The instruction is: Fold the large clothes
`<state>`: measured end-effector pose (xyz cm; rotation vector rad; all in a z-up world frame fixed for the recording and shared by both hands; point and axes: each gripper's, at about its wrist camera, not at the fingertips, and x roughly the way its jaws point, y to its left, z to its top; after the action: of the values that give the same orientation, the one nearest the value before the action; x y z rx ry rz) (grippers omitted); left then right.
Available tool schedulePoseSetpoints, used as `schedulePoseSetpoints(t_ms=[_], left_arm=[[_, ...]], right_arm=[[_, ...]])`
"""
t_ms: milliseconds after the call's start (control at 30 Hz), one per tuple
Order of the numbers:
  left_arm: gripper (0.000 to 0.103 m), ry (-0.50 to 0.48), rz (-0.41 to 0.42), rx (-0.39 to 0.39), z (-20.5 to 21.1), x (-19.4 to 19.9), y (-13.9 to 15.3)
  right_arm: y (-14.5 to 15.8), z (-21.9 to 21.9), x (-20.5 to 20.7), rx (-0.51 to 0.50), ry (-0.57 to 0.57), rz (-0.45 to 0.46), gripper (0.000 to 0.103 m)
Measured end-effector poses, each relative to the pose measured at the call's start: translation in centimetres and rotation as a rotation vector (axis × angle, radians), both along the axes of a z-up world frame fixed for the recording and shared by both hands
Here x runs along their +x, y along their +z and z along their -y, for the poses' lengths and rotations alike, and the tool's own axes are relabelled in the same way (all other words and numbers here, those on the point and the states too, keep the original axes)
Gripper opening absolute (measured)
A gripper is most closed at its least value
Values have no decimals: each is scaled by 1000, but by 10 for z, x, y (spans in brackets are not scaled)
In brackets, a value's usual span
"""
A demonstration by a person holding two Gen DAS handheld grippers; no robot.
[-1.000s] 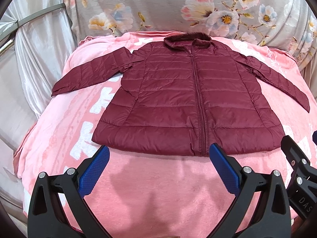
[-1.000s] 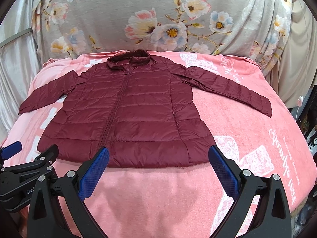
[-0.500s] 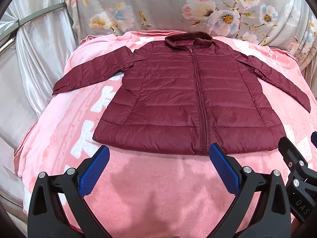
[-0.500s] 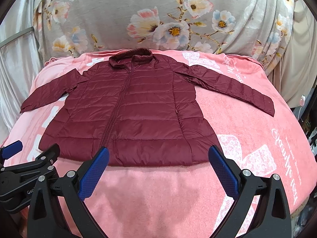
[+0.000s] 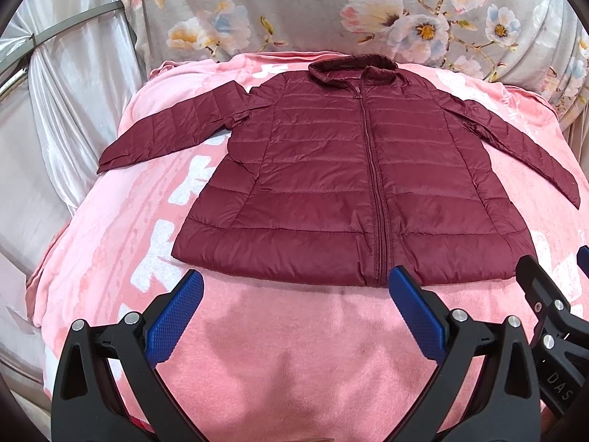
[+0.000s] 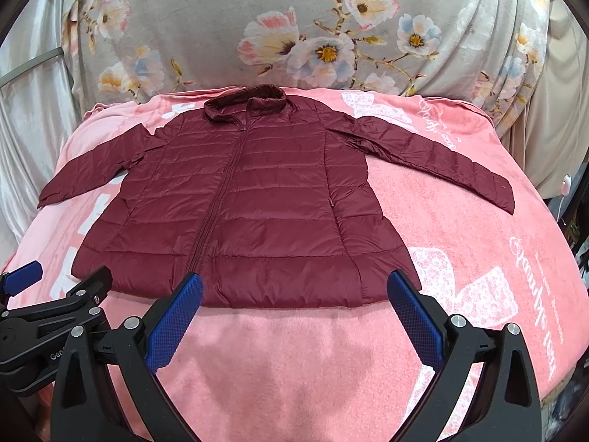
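Item: maroon puffer jacket (image 5: 353, 191), flat, zipped, sleeves spread on pink blanket (image 5: 294, 350). My left gripper (image 5: 294, 313) and right gripper (image 6: 294, 313): fingers wide open, empty, edged slightly nearer the hem. Folding unstarted.

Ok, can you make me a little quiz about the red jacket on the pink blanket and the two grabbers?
1. True or false: the jacket is zipped shut and lies flat, sleeves spread.
2. What lies under the jacket: A) pink blanket B) wooden floor C) green mat?
3. Fill in: the left gripper and right gripper both have ____ fingers, spread apart, holding nothing.

Key: 1 true; 2 A; 3 blue.
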<state>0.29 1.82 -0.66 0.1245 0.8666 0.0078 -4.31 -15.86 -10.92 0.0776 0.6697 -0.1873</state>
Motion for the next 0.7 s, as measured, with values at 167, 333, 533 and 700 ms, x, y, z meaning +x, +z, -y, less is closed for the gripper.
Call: schedulePoseSetpoints(t_ms=[167,333,533,700], left_arm=[[98,-2,-1,1,0,0,0],[98,-2,-4,1,-2,2,-2],[98,-3,-6,-1,-3,2,-3],[98,-1,-10,1,-2,5,-6]], right_arm=[[0,0,1,1,0,-2,98],[0,0,1,-1,0,-2,98],[0,0,1,0,-1,-1,98],[0,0,1,-1,-3,-2,98]])
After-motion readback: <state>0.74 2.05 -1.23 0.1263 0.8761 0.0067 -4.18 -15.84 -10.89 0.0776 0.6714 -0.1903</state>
